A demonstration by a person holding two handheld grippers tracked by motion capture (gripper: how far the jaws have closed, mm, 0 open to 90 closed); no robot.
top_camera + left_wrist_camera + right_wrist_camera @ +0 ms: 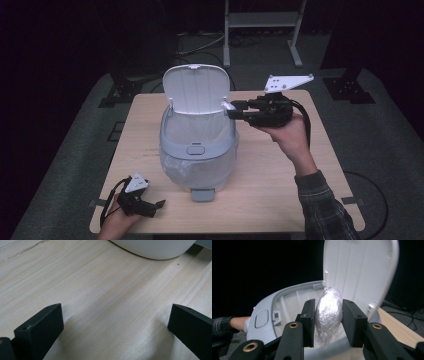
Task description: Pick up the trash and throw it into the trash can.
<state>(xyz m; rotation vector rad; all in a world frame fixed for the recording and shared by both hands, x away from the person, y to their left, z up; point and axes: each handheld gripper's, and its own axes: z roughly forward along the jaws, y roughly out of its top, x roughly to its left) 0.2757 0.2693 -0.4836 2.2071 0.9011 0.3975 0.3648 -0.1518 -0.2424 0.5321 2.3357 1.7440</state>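
A white and grey bin (pixel 197 150) stands in the middle of the wooden table (pixel 280 175), its lid (pixel 196 90) raised upright. My right gripper (pixel 235 109) hovers at the bin's right rim. In the right gripper view it (pixel 328 316) is shut on a crumpled foil wad (pixel 329 305), held over the bin's opening (pixel 287 300) in front of the lid (pixel 362 270). My left gripper (pixel 156 207) rests low at the table's front left corner. Its jaws stand wide apart over bare wood (pixel 115 317), with the bin's base (pixel 152 248) just ahead.
A clear liner bag lines the bin's inside. A grey foot pedal (pixel 202 194) sticks out at the bin's front. Beyond the table a metal stand (pixel 262 30) rises from the dark floor, with cables around it.
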